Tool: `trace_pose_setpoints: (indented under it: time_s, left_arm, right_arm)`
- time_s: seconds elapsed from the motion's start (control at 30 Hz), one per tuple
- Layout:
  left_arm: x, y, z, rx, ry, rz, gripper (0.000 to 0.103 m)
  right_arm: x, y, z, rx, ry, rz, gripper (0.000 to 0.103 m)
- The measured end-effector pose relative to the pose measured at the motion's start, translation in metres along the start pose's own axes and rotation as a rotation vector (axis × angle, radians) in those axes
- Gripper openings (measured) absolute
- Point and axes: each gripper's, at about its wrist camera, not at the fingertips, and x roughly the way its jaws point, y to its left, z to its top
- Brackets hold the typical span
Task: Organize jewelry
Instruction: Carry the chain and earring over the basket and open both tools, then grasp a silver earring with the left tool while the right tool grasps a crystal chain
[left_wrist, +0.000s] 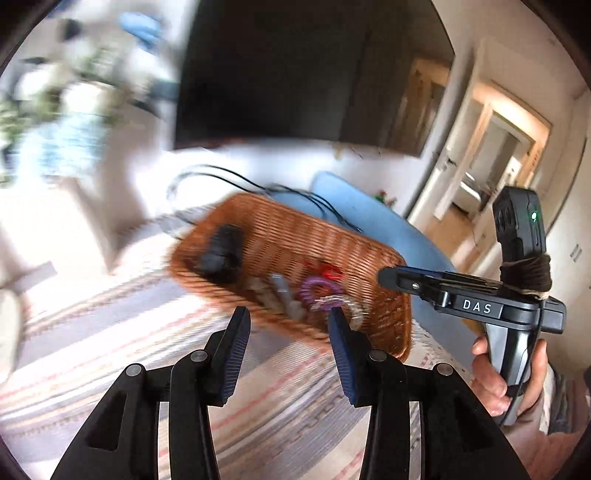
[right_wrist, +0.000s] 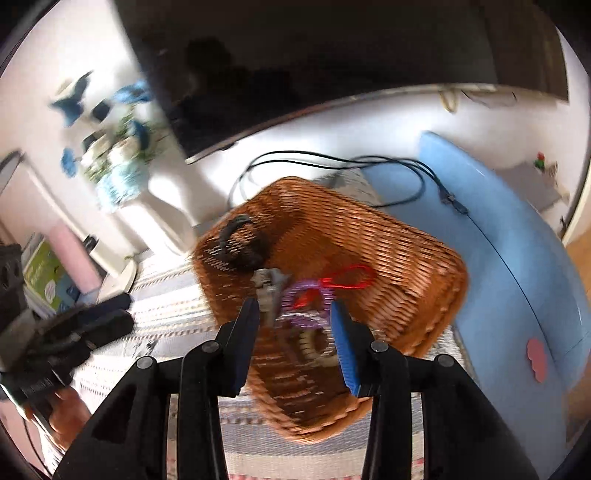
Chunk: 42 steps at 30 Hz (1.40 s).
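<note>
A striped woven cloth (right_wrist: 177, 317) is covering the surface, with a dark screen (left_wrist: 295, 74) filling the top of both frames. The wicker basket (right_wrist: 388, 236) is sitting mid-frame, holding the jewelry: a purple coil band (right_wrist: 306, 295), a red loop (right_wrist: 347, 277), and grey pieces too blurred to name. The left gripper (left_wrist: 290, 321) and right gripper (right_wrist: 293, 314) are both standing apart, gripping nothing. Risk: tangled pieces lifting together, or a jaw catching the weave and dragging the basket.
</note>
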Motion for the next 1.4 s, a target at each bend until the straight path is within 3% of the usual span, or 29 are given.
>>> trace_pose_setpoints:
  time_s: [0.17,0.3,0.4,0.57,0.7,0.93,1.0,1.03,1.07,1.1,1.17,1.4]
  left_arm:
    - [-0.077,0.055,-0.022,-0.051,-0.092,0.097,0.045]
    - [-0.101,0.103,-0.046,-0.097,-0.081,0.116,0.045]
    - [-0.087,0.132,-0.063,-0.124,-0.018,0.143,0.045]
    - [-0.029,0.17,-0.086,-0.106,0.144,0.195,0.045]
    - [0.012,0.183,-0.091,-0.099,0.235,0.221,0.045]
    - [0.017,0.19,-0.094,-0.11,0.216,0.194,0.045]
    - [0.014,0.192,-0.094,-0.128,0.209,0.182,0.045]
    - [0.012,0.192,-0.094,-0.131,0.206,0.181,0.045]
    - [0.012,0.192,-0.094,-0.13,0.205,0.182,0.045]
    - [0.012,0.192,-0.094,-0.129,0.203,0.185,0.045]
    - [0.012,0.19,-0.094,-0.125,0.201,0.193,0.045]
    - [0.018,0.177,-0.094,-0.06,0.212,0.255,0.045]
  right_arm:
    - [-0.005,0.066,-0.008,-0.138,0.001,0.073,0.044]
    - [0.013,0.124,-0.024,-0.234,0.068,0.178,0.044]
    - [0.043,0.164,-0.041,-0.281,0.162,0.241,0.044]
    - [0.093,0.199,-0.069,-0.326,0.308,0.29,0.042]
    - [0.122,0.213,-0.083,-0.34,0.371,0.283,0.042]
    - [0.155,0.228,-0.096,-0.415,0.366,0.171,0.042]
    - [0.156,0.236,-0.1,-0.459,0.329,0.135,0.041]
    - [0.156,0.239,-0.101,-0.479,0.318,0.121,0.039]
    - [0.156,0.244,-0.105,-0.508,0.305,0.106,0.033]
    - [0.155,0.249,-0.109,-0.54,0.296,0.099,0.02]
    - [0.152,0.256,-0.117,-0.589,0.289,0.089,0.01]
    - [0.115,0.229,-0.12,-0.554,0.258,0.139,0.01]
